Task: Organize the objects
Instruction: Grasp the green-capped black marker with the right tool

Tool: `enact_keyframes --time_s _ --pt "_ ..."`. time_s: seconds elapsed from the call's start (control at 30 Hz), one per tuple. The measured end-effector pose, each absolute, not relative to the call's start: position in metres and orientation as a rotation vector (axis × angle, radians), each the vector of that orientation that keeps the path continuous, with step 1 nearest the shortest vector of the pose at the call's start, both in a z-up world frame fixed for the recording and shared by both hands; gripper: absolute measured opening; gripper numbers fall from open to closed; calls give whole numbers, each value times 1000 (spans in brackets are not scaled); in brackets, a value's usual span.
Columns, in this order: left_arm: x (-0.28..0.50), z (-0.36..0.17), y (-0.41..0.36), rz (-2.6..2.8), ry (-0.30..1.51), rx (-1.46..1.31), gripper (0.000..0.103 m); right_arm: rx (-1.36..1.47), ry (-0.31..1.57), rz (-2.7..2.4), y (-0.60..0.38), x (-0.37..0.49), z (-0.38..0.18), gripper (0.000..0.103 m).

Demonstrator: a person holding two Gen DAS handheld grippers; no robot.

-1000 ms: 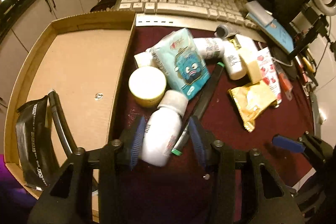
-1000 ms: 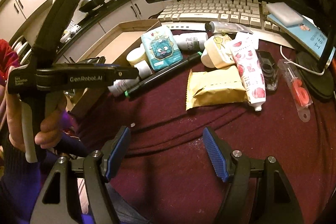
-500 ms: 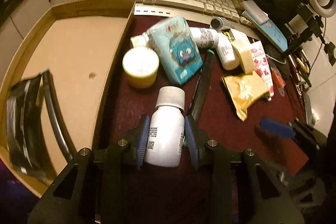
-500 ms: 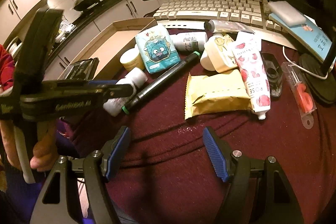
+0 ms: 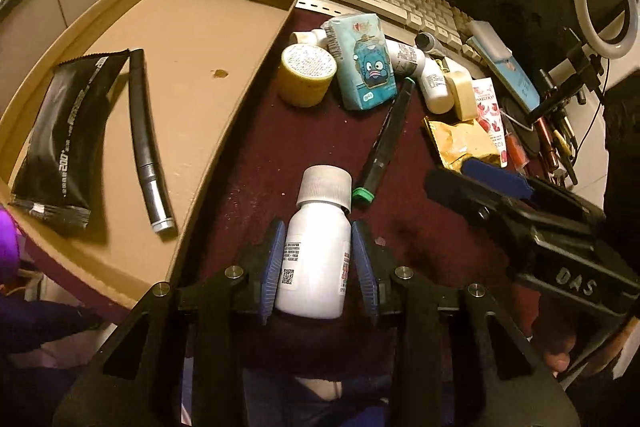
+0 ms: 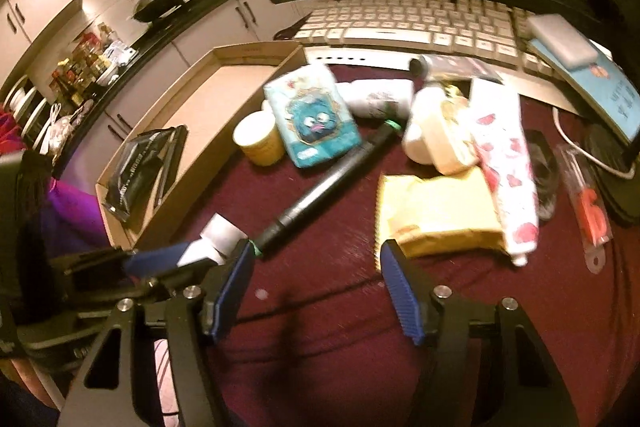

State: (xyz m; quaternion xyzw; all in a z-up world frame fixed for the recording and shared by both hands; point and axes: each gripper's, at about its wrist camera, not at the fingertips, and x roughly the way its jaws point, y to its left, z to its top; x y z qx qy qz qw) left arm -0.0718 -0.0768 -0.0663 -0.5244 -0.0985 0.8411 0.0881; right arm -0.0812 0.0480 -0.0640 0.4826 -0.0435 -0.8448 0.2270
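- The left gripper point(image 5: 319, 259) is clamped on the white bottle point(image 5: 316, 251): both blue pads press its sides, and the bottle's long axis runs straight ahead along the fingers, grey cap pointing away from the hand.
- To that gripper's left, just past the maroon cloth point(image 5: 420, 239), lies the cardboard tray point(image 5: 224, 131); its near wall runs roughly parallel to the bottle. A black sachet point(image 5: 64, 143) and a dark tube point(image 5: 146, 139) already lie inside, well apart from the bottle.
- I judge the coming move to be a sideways carry to the left over that wall; the bare tray floor beside the tube looks the likeliest spot.
- Ahead and slightly right of the bottle's cap lies the black marker point(image 5: 386, 139), close to the cap but apart from it.
- The right gripper point(image 6: 316, 283) holds nothing; its jaws have just been closing somewhat, with only cloth between them.
- Ahead of it and to its right sits the yellow packet point(image 6: 436, 215), nearer this hand than the left.
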Motion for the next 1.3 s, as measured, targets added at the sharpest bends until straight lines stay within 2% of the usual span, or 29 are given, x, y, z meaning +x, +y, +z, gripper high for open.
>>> enact_keyframes --time_s 0.17,0.67,0.93,1.07,1.2,1.3 --pt "-69 -67 -83 2503 -312 -1547 34 1351 -88 -2323 30 -93 -66 55" --pt "-65 -69 -90 2488 -355 -1511 34 1467 -66 -2386 4 -124 -79 55" --pt "-65 -70 -89 2489 -356 -1511 34 1503 54 -2431 -9 -127 -89 55" --pt "-63 -69 -90 2490 -355 -1511 34 1494 187 -2473 -13 -121 -90 38" --pt "-62 -69 -90 2497 -351 -1515 34 1492 185 -2468 -4 -114 -89 23" --pt "-60 -69 -89 2505 -341 -1521 34 1493 176 -2460 5 -103 -88 16"
